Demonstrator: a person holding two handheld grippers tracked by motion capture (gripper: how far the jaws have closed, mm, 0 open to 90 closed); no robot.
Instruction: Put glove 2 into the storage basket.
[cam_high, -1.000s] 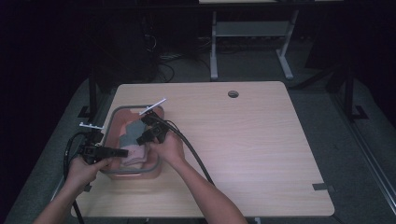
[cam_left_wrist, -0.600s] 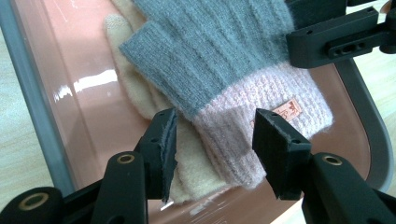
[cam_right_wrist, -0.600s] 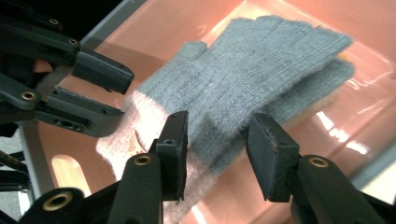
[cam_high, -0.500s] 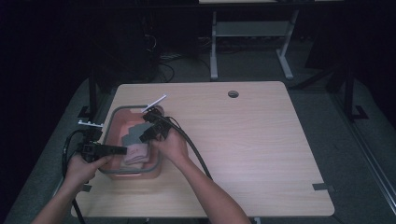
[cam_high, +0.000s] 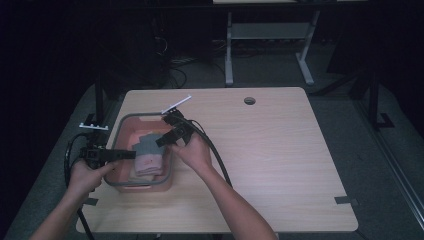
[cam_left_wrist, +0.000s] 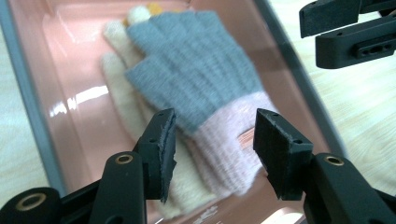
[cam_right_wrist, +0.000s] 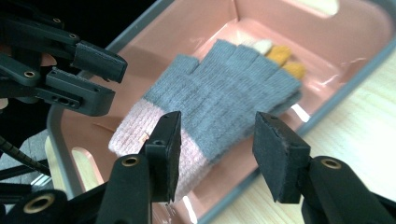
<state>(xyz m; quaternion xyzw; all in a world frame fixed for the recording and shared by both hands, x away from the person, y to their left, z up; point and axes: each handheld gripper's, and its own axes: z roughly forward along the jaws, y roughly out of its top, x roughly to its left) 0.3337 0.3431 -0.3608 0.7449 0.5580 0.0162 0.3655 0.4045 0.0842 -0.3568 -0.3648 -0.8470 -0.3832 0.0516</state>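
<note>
A grey knitted glove (cam_high: 146, 145) with a pink cuff lies in a pink tub (cam_high: 121, 131) with a grey rim, on top of a cream glove (cam_left_wrist: 122, 100) with yellow fingertips. My left gripper (cam_left_wrist: 212, 140) hovers over the pink cuff (cam_left_wrist: 224, 135). Its jaws have just been opening and stand apart, touching nothing. My right gripper (cam_right_wrist: 215, 144) hangs above the grey glove (cam_right_wrist: 224, 93) from the other side. Its jaws have also just been opening, with only air between the pads. Each gripper sees the other across the tub: the right (cam_left_wrist: 350, 28) and the left (cam_right_wrist: 88, 79).
The tub sits at the left of a light wooden table (cam_high: 280, 150) with a cable hole (cam_high: 249, 100) near its far edge. A white strip (cam_high: 176, 104) shows just behind the tub. Dark floor and a metal stand (cam_high: 270, 35) lie beyond.
The right gripper has lifted a little away from the grey glove, which now lies flat in the tub. The left hand has stayed where it was.
</note>
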